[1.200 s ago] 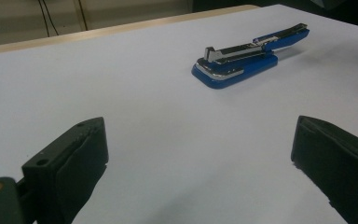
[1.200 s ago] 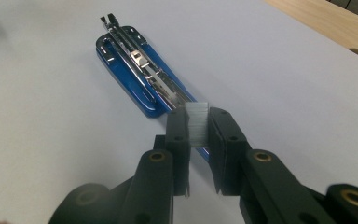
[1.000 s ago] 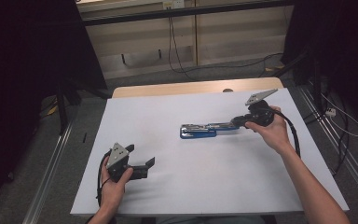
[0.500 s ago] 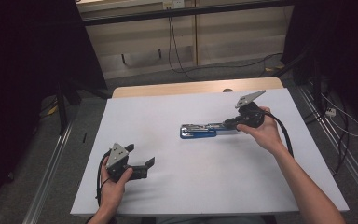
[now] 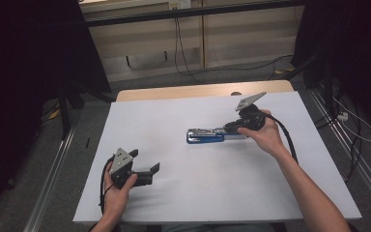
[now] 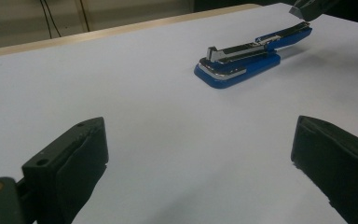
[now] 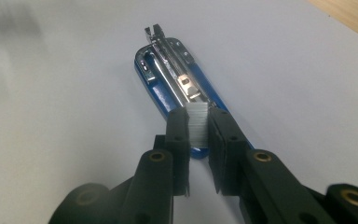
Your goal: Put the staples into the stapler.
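My right gripper (image 7: 197, 122) has its jaws clamped on a staple strip (image 7: 196, 122) over the open stapler (image 5: 206, 136), mid-bench, long axis left-right (track runs straight ahead of me). Left gripper (image 5: 144, 170) idles near-left, jaws apart.

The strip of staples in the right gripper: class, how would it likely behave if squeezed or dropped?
The strip of staples looks thin and ribbed, so it may snap into pieces. Its shiny metal probably slips between the right gripper pads.

I see a white sheet (image 5: 212, 183) covering the desk (image 5: 174, 93) (its wooden far edge left bare), cables (image 5: 178, 43) on the far floor, and a metal rail (image 5: 53, 179) at left.
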`<state>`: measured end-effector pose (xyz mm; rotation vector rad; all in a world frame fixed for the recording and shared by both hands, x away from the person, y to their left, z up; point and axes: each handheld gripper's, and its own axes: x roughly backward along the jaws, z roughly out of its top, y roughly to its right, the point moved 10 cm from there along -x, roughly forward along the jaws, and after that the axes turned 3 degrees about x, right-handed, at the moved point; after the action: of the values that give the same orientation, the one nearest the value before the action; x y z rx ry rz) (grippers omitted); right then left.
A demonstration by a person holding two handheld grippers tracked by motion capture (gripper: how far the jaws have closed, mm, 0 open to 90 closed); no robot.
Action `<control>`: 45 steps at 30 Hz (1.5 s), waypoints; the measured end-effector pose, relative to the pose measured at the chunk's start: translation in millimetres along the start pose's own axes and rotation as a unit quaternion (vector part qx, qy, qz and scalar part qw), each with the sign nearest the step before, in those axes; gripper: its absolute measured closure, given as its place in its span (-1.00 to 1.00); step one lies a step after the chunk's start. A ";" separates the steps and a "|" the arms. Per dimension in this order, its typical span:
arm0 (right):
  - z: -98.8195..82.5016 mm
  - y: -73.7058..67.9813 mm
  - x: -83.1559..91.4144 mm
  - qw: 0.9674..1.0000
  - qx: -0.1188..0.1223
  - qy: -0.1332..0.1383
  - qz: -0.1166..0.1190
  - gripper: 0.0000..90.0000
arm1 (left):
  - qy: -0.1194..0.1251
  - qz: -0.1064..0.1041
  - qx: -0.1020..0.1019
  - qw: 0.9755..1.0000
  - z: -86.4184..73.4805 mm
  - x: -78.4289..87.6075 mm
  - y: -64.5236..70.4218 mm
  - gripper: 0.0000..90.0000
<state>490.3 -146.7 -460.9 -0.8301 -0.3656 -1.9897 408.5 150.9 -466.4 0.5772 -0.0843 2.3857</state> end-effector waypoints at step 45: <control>47.9 5.0 -41.9 1.000 0.015 -0.006 0.000 0.77 | 0.001 -0.007 -0.002 1.000 0.1 0.3 1.4 -0.89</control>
<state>528.8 -96.1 -455.0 -0.8220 -0.4017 -1.9757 407.5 150.0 -466.1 0.5720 -0.0846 2.3710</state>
